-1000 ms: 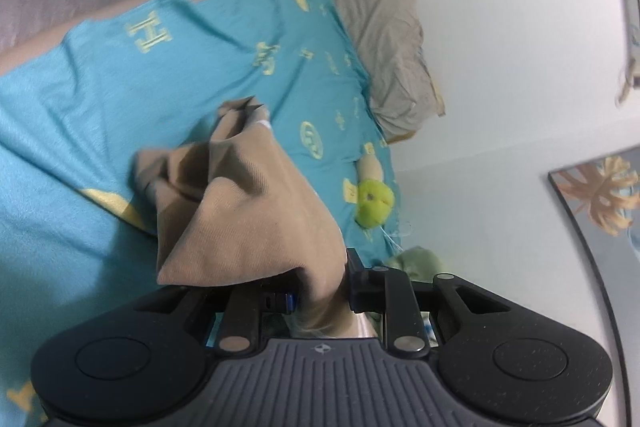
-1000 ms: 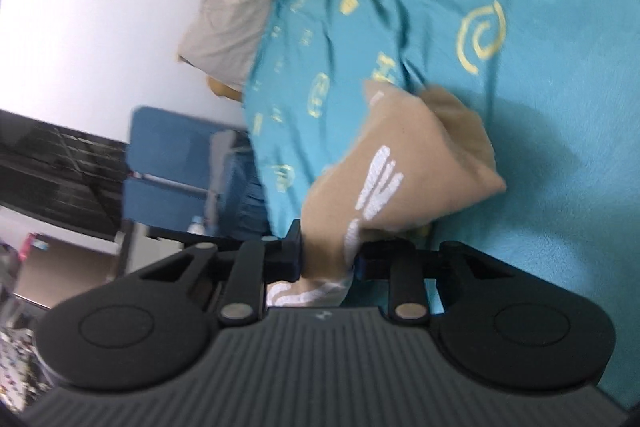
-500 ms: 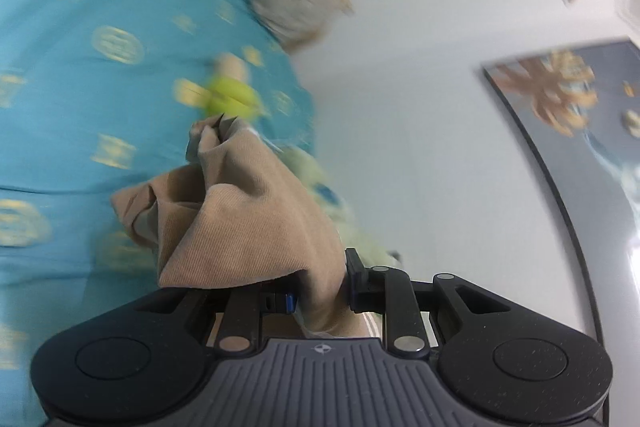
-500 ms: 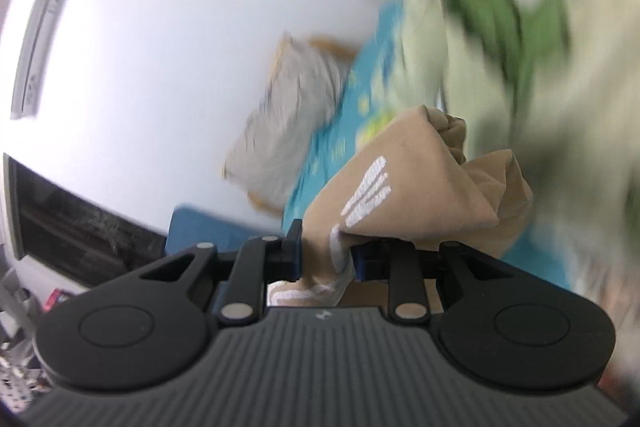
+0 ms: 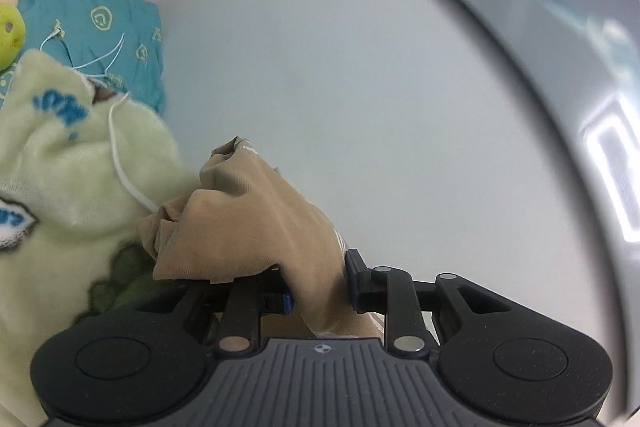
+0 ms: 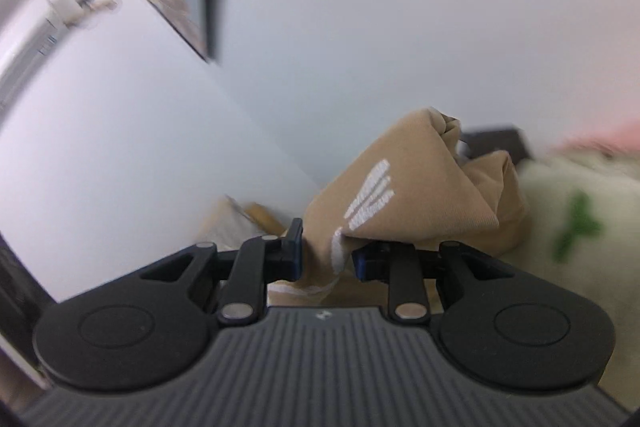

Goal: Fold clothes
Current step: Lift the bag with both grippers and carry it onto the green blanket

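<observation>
While bedspread [image 5: 80, 7] receded, both tongs [image 5: 318, 285] [image 6: 326, 253] kept tan garment [image 5: 248, 211].

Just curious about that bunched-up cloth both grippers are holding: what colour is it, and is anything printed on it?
The cloth is tan, with white stripe markings, clearest in the right wrist view.
</observation>
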Demonstrator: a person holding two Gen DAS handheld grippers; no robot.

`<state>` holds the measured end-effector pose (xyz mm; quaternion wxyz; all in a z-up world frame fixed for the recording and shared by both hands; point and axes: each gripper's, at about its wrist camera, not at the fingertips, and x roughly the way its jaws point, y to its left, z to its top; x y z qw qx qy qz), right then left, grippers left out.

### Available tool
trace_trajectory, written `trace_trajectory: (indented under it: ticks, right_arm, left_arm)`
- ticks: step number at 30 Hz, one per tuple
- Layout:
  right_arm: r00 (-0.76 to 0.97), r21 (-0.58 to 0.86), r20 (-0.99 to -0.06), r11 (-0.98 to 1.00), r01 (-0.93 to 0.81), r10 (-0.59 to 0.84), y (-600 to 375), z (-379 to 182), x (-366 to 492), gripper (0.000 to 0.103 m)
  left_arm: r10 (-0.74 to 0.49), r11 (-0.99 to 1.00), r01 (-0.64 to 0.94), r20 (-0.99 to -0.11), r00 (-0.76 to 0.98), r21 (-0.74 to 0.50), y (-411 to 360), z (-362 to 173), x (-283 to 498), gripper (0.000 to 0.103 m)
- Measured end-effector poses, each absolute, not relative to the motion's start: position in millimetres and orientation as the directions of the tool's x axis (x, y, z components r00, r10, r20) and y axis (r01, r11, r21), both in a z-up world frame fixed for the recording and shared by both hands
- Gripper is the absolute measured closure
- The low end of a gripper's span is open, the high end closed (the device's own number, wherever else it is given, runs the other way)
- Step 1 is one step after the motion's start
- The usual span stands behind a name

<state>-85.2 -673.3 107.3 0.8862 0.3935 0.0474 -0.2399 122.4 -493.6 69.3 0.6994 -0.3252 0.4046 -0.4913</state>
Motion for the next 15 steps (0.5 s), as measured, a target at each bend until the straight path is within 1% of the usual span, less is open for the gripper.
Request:
trace_trajectory:
  ticks: [2,4,6,9,11,13,14,15]
  right_arm:
    - [0.868,0.668,-0.317,0.560,0.490,-0.382,-668,75,-93,0.076]
    - [0.859,0.659,-0.338,0.554,0.508,-0.386,-653,48,-102,0.076]
    - [0.847,0.647,-0.353,0.551,0.527,-0.396,-634,26,-115,0.076]
    - [0.844,0.660,-0.359,0.531,0.531,-0.398,-617,3,-129,0.076]
    - [0.840,0.665,-0.367,0.519,0.537,-0.400,-614,-7,-131,0.076]
    - [0.830,0.669,-0.386,0.498,0.552,-0.402,-614,-9,-128,0.074]
    - [0.827,0.680,-0.399,0.478,0.556,-0.395,-616,-8,-127,0.072]
    - [0.817,0.676,-0.422,0.465,0.572,-0.392,-617,-3,-127,0.072]
  left_arm:
    - [-0.946,0.323,0.447,-0.276,0.168,-0.834,-486,42,114,0.075]
    - [-0.941,0.339,0.457,-0.304,0.150,-0.822,-474,17,105,0.074]
    - [-0.933,0.357,0.461,-0.337,0.128,-0.812,-461,-6,96,0.073]
    - [-0.929,0.361,0.477,-0.352,0.111,-0.801,-441,-30,86,0.069]
    - [-0.921,0.380,0.499,-0.367,0.128,-0.779,-437,-37,79,0.061]
    - [-0.909,0.408,0.523,-0.386,0.158,-0.748,-436,-36,74,0.056]
    - [-0.899,0.429,0.534,-0.401,0.175,-0.729,-436,-34,73,0.048]
    - [-0.889,0.449,0.544,-0.416,0.192,-0.709,-435,-31,71,0.043]
